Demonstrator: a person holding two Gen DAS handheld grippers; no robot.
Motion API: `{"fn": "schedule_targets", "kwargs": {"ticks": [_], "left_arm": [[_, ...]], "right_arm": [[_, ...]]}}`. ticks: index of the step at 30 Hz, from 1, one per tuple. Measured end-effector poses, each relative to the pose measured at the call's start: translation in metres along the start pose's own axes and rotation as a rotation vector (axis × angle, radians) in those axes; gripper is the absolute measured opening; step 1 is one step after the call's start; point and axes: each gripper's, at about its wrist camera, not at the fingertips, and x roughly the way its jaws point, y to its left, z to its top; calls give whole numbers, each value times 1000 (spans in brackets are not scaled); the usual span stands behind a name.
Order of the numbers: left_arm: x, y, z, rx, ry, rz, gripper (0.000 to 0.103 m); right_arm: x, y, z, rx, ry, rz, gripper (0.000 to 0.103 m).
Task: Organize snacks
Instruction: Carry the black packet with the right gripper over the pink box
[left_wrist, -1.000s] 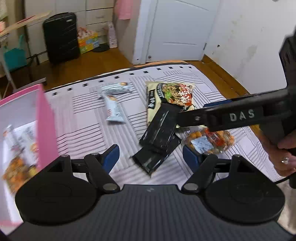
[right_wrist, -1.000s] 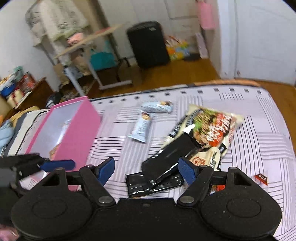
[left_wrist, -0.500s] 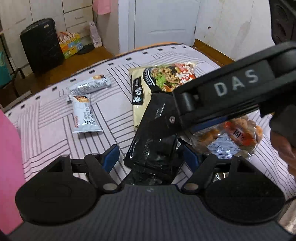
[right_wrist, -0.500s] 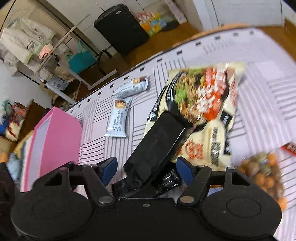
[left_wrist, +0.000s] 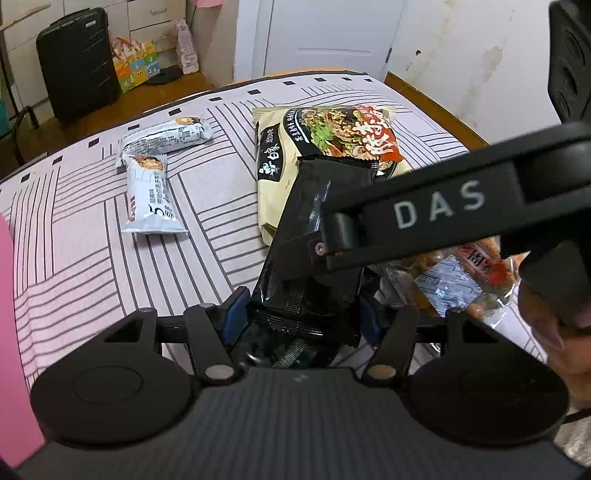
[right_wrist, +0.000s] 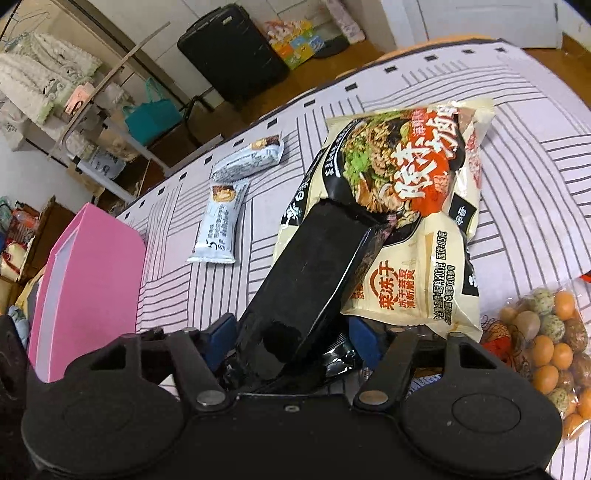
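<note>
Two black foil snack packets (left_wrist: 314, 236) lie overlapped on the striped cloth, the upper one leaning on a cream noodle bag (left_wrist: 325, 147). My left gripper (left_wrist: 301, 319) stands open with its blue pads either side of the packets' near end. My right gripper (right_wrist: 291, 341) is also open around the same black packets (right_wrist: 314, 273); its arm marked DAS crosses the left wrist view. The noodle bag (right_wrist: 413, 206) shows in the right wrist view too. Two white bar wrappers (left_wrist: 151, 192) lie to the left. A clear bag of coated nuts (right_wrist: 546, 343) lies to the right.
A pink box (right_wrist: 88, 291) stands at the left, on the striped cloth (left_wrist: 92, 258). A black suitcase (left_wrist: 77, 62), shelves and a white door stand beyond the far edge. A hand (left_wrist: 565, 332) holds the right gripper.
Both grippers have moved in closer and lower over the black packets, which now sit between each pair of pads. The jaws have narrowed somewhat. The pink box has slid to the left edge of view.
</note>
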Motion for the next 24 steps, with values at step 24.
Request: {"fn": "schedule_targets", "kwargs": {"ticks": [24], "left_arm": [[-74,-22,-21,-88,66,25,59]], "right_arm": [[-57,25,-45,-61,-22,83,42]]}}
